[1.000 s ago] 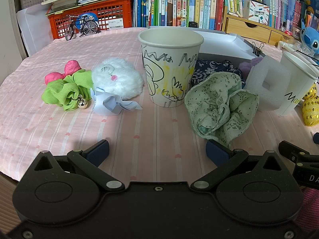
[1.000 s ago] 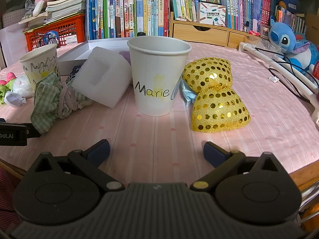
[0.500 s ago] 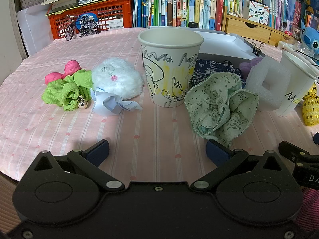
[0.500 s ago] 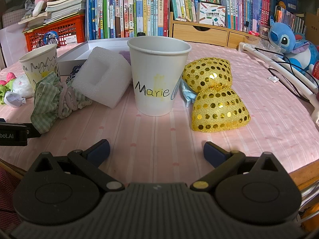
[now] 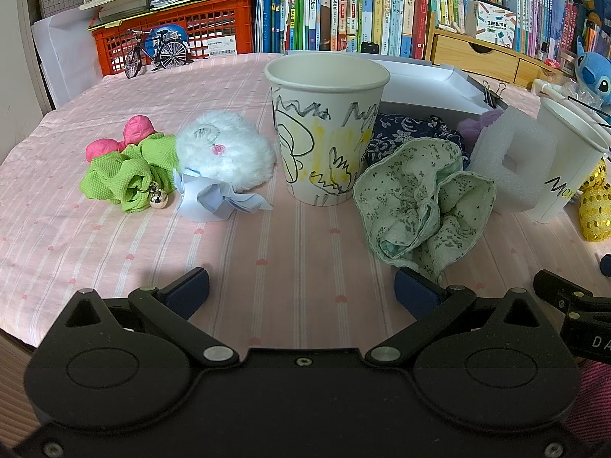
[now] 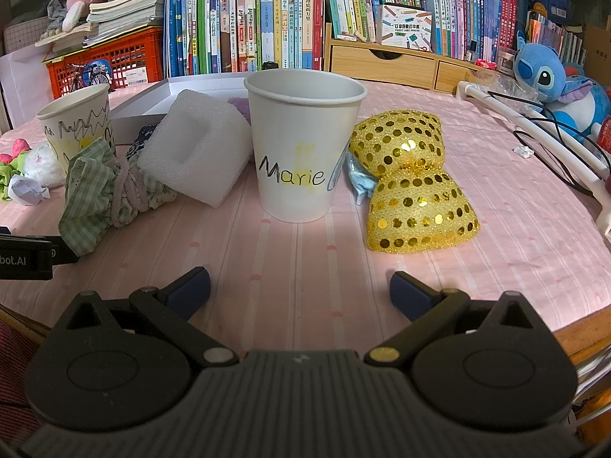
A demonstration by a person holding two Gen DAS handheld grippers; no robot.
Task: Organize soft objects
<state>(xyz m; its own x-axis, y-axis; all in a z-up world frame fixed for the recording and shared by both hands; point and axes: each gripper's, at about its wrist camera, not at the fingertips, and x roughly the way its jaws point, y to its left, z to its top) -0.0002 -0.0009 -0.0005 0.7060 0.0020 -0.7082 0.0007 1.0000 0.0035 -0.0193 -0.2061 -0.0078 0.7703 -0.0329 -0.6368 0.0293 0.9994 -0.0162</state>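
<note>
In the left wrist view a scribbled paper cup [image 5: 326,126] stands on the pink tablecloth. Left of it lie a green scrunchie with a bell [image 5: 126,175], a white fluffy pompom [image 5: 225,152] and crumpled pale paper [image 5: 214,200]. A green floral cloth [image 5: 420,202] lies right of it. My left gripper [image 5: 301,292] is open and empty, short of the cup. In the right wrist view a cup marked "Marie" [image 6: 303,145] stands between a white foam block [image 6: 193,152] and a gold sequin bow [image 6: 408,183]. My right gripper [image 6: 299,290] is open and empty, near the table's front edge.
A white shallow box [image 5: 424,80] lies behind the cups with dark floral fabric [image 5: 404,133] against it. Books, a red crate [image 5: 183,34] and a toy bicycle [image 5: 156,51] line the back. A blue plush [image 6: 553,80] and white cabled arm [image 6: 534,126] are at right.
</note>
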